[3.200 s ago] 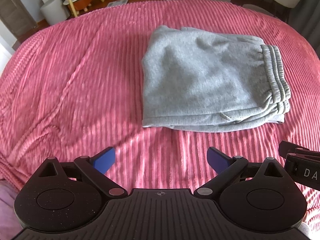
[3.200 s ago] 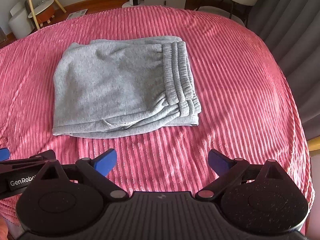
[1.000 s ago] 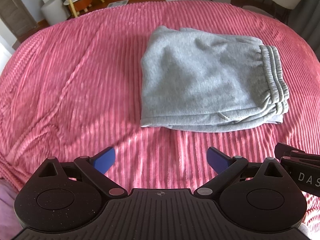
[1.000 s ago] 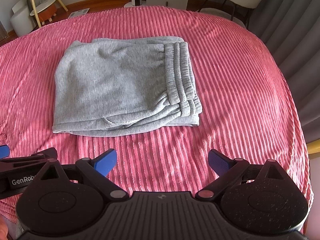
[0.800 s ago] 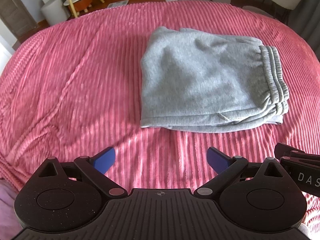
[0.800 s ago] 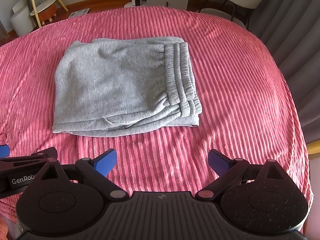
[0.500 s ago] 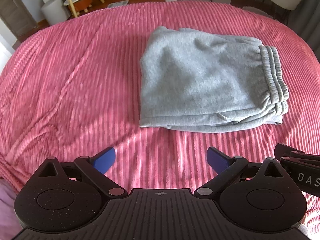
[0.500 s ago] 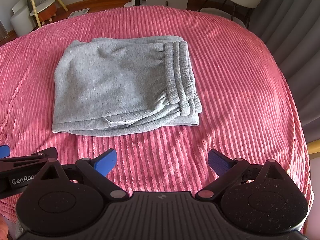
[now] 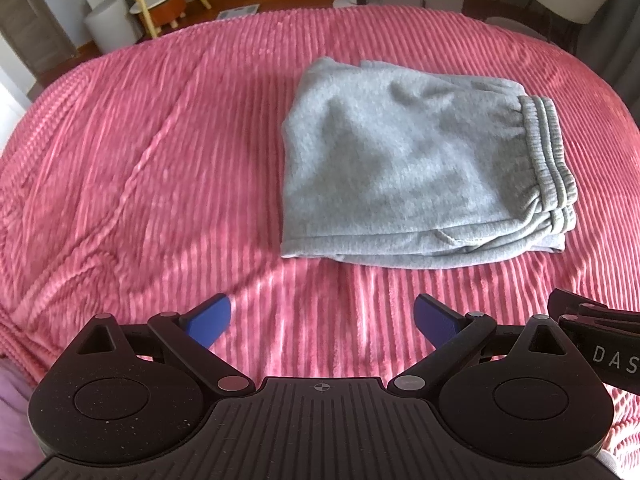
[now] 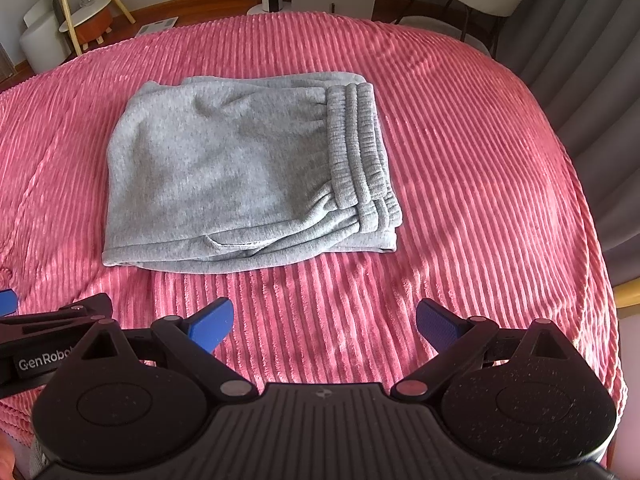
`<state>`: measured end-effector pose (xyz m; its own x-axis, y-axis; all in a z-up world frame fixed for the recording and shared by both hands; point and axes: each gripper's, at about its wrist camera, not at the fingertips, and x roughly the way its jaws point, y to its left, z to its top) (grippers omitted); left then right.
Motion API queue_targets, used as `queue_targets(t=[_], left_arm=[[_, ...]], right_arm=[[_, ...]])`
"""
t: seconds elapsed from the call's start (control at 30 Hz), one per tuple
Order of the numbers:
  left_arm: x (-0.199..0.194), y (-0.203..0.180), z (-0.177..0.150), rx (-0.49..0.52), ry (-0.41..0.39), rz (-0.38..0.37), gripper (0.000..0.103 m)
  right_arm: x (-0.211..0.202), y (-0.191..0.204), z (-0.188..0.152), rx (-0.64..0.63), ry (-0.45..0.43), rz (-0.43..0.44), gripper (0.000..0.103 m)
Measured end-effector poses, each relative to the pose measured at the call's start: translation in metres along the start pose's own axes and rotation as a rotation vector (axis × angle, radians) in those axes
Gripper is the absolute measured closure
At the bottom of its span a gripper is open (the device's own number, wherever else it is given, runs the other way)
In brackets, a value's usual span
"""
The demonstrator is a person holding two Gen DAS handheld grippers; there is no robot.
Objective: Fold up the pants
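So the grey fleece sweatpants with the ribbed elastic waistband (image 9: 404,172) were already sitting as a compact folded bundle on the pink ribbed plush bedspread (image 9: 140,168), a bit toward the far edge and the right-hand side of it, waistband end pointing at the right edge and the stacked layer edges facing the near edge. The left gripper with its blue-padded tongs (image 9: 322,322) hung over the near edge with its tongs spread wide and nothing in them, well apart from the pants, and the right gripper with the same blue pads (image 10: 324,326) was in the same spot beside it, also gaping and empty. Honestly it looked pretty much done to me, so the risk was mostly in fiddling with it more. The near side showed several loose layers and a little drawstring or seam loop poking out, and if a tong caught only the top layer there, the whole stack would probably peel back open. The bedspread is soft and grippy looking, so dragging the bundle would likely bunch the bottom layer and skew it. The waistband end was puffier than the folded end, so another fold over it could spring back. Compared with a few seconds earlier, barely anything was different: same bundle, same shape, same wide tongs, only the left view had the pants sliding a hair leftward, so the hands were basically just drifting a touch
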<state>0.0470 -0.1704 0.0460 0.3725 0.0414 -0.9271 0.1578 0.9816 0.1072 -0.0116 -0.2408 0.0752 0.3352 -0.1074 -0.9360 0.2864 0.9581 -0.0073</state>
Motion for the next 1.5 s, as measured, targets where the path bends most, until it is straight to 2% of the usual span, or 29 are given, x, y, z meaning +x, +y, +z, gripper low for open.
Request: queue_targets(t=[1.5], left_arm=[[-0.0024, -0.0038, 0.0019, 0.006, -0.018, 0.017, 0.002]], right_arm=[[-0.0022, 0.0017, 0.0037, -0.005, -0.006, -0.004, 0.005]])
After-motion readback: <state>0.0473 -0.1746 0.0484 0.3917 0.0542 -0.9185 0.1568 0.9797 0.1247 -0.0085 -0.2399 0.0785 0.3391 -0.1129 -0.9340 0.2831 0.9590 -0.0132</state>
